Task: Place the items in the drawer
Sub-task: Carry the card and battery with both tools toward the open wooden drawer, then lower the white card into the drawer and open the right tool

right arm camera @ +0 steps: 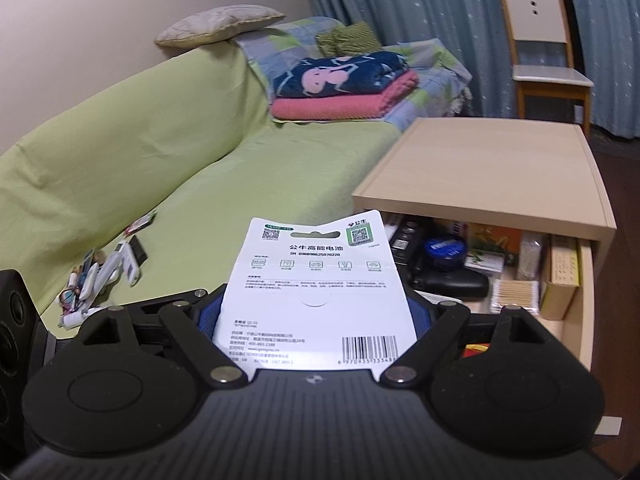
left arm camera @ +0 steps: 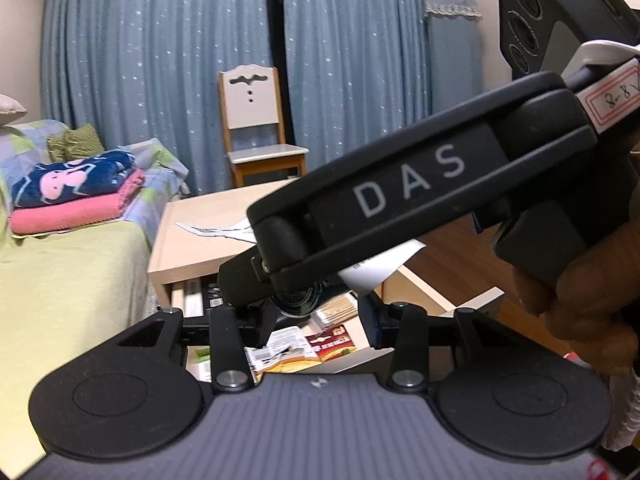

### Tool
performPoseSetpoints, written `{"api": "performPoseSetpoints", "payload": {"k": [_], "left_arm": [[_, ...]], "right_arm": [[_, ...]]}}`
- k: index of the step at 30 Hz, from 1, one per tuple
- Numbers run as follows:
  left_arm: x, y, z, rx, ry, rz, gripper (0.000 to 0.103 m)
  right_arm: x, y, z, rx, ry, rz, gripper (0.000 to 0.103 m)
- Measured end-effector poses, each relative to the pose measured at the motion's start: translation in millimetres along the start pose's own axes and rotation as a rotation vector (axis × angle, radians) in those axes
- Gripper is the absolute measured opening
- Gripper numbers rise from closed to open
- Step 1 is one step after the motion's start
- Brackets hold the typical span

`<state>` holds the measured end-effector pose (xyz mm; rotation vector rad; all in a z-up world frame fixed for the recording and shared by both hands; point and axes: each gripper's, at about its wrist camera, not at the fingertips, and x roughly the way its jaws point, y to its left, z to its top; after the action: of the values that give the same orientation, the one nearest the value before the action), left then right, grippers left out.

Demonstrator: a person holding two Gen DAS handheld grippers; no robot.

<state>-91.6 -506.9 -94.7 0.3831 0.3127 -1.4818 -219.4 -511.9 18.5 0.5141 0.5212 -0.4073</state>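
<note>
**A:** What is the right gripper (right arm camera: 316, 308) doing?

**B:** Its blue-padded fingers (right arm camera: 212, 312) are clamped on a white printed battery card (right arm camera: 320, 280), with a barcode at the near right corner. The card sticks out forward between them.

**A:** And where is that card relative to the target?

**B:** It is in the air, near the pulled-out drawer (right arm camera: 588, 300) of the pale wooden bedside cabinet (right arm camera: 492, 168), and not inside it. In the right wrist view its far edge overlaps the drawer's left end.

**A:** What is in the drawer?

**B:** A round dark blue tin (right arm camera: 444, 250), a clear box of cotton swabs (right arm camera: 516, 296) to the right of it, and a yellow carton (right arm camera: 560, 280) against the right wall. There is also a black object near the tin, but I cannot tell what it is.

**A:** And the left gripper (left arm camera: 318, 322)?

**B:** Its jaws stand apart with nothing between them. Through the gap, printed packets (left arm camera: 316, 350) show in the drawer below. The black body lettered "DAS" (left arm camera: 400, 200) crosses above it, and a hand (left arm camera: 580, 300) grips it at the right.

**A:** What about the surroundings?

**B:** A sofa under a light green cover (right arm camera: 180, 152) stands left of the cabinet. On its far end lie folded navy and pink blankets (right arm camera: 344, 88), and small loose items (right arm camera: 92, 280) are scattered on the near seat. A wooden chair (right arm camera: 544, 48) stands far off against blue curtains (right arm camera: 420, 0).
</note>
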Motion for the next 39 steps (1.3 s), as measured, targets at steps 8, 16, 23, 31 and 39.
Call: {"api": "performPoseSetpoints", "payload": {"k": [8, 16, 23, 31, 39], "left_arm": [[43.3, -6.9, -1.6, 0.047, 0.079, -0.078, 0.048], [92.7, -9.1, -2.4, 0.095, 0.147, -0.156, 0.048], [127.6, -4.6, -4.6, 0.124, 0.18, -0.193, 0.048], [137.5, -1.2, -12.0, 0.147, 0.207, -0.213, 0.048], [138.8, -0.6, -16.9, 0.157, 0.227, -0.225, 0.048]], "right_arm": [[16.2, -45.3, -7.6, 0.116, 0.023, -0.039, 0.083], [33.3, -88.5, -15.3, 0.219, 0.03, -0.094, 0.083], [44.7, -107.7, -19.5, 0.258, 0.039, -0.122, 0.083], [57.6, -117.5, -16.7, 0.28, 0.046, -0.127, 0.083], [67.4, -123.0, -17.5, 0.304, 0.055, -0.13, 0.083]]}}
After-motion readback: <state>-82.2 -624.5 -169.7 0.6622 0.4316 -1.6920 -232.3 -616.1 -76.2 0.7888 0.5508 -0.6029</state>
